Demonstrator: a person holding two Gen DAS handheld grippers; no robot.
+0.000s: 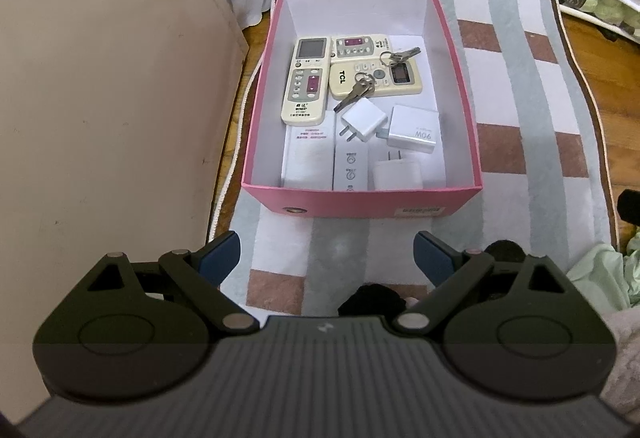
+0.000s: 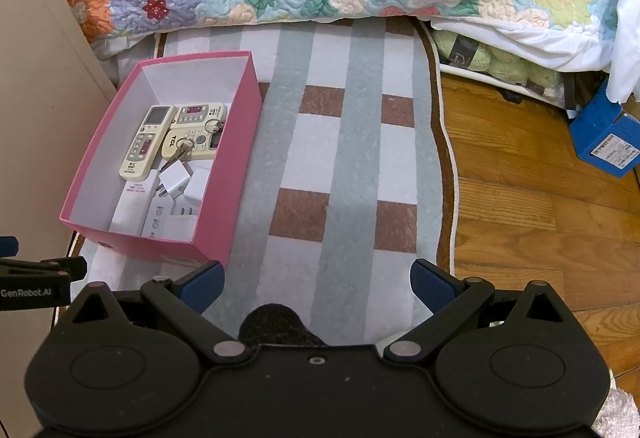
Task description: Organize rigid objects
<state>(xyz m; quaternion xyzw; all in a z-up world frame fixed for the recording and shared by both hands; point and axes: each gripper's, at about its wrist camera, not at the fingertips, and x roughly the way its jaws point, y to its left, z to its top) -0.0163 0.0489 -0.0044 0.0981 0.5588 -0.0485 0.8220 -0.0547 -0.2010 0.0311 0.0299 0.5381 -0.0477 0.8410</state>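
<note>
Both grippers empty, jaws spread wide: left gripper hovers just short of the pink box, right gripper sits over bare striped rug, well to the box's right. All rigid items appear to be in the box already; nothing loose visible on rug, so judged task near done or done. Contents, far end: three cream remotes, i.e. long remote w/ screen along left wall, a second remote crosswise at the back, and the TCL remote in front of it. Two key bunches lie on top of the TCL unit: keys at its near edge, keyring w/ small fob at its far right. Near end: white plug charger tilted w/ prongs toward left, silver-white charger, third white adapter prongs up, plus two flat white boxes side by side against near wall. Handling est.: remotes light, stiff plastic, pinch across the narrow width mid-body, avoid screen. Chargers dense for size, smooth and slick sides; grip flat faces, not prongs. Keys small, metal, prone to slide and dangle; take by the ring. Box is thin card, walls would flex if squeezed; grip a wall near a corner. Legible text: "TCL" on remote; "90W" on silver charger, read upside down; "GenRobot.AI" on left gripper body seen in right view. Red print on the white box and box-front sticker too small to read.
</note>
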